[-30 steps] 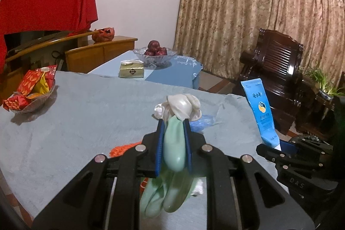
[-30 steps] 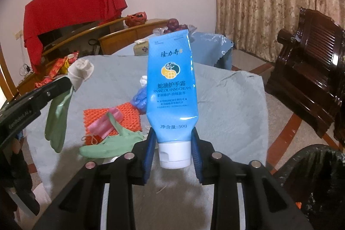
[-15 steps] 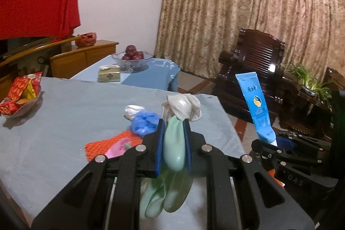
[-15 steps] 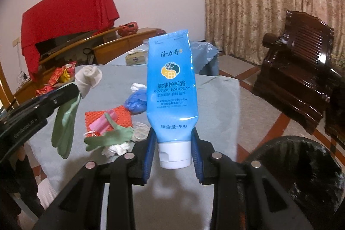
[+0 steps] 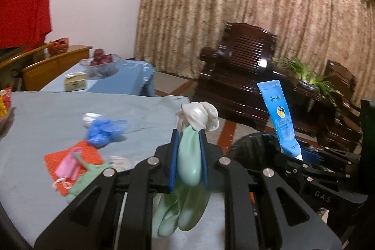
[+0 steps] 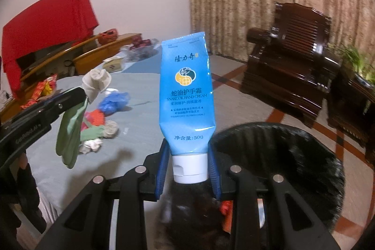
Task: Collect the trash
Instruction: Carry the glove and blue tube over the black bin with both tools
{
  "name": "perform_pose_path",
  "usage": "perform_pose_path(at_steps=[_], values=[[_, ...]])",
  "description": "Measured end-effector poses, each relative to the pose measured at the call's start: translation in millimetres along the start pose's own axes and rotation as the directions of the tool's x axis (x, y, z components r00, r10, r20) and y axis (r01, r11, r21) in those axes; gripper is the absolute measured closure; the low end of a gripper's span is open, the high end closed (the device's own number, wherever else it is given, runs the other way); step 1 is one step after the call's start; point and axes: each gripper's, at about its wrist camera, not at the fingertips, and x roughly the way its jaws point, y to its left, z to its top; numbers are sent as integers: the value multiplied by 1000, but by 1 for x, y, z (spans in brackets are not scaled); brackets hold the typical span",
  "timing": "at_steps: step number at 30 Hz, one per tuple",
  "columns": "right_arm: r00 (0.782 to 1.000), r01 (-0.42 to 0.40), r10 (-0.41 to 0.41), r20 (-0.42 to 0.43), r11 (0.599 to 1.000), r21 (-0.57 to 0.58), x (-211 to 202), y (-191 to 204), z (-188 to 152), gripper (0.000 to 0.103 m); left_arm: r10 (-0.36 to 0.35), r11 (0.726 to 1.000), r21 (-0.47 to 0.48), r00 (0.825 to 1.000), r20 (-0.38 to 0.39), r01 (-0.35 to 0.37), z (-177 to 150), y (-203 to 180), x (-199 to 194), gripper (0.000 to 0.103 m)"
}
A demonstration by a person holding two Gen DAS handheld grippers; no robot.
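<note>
Left claw [image 5: 189,157] clamped tight on a green rubber glove [image 5: 187,161]: white cuff bunched above the pads, fingers dangling below, held over the table's [image 5: 46,114] near edge. Right claw [image 6: 189,170] closed on the white cap end of a blue hand cream tube [image 6: 186,95], tube upright, held above the black-lined trash bin [image 6: 281,151] off the table's right edge. On the table near that edge: orange mat [image 5: 72,163], pink scrap [image 5: 68,165], second green glove [image 5: 84,179], blue plastic wad [image 5: 103,132], small white scraps.
</note>
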Motion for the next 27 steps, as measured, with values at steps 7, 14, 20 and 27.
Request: perform_pose_path(at_steps=[7,14,20,27], values=[[996,85,-85,-3,995,52,-18,-43,-10,72,-90,995,40,996,-26,90,-5,-46,23,87],[989,150,-149,-12,984,94,-30,-76,-19,72,-168,982,78,985,-50,172,-10,-88,41,87],[982,191,-191,-19,975,117,-36,-98,-24,72,-223,967,109,972,-67,230,-14,-123,59,87],[973,230,-227,-36,961,152,-42,-127,-35,72,-263,951,138,959,-105,276,-24,-151,85,87]])
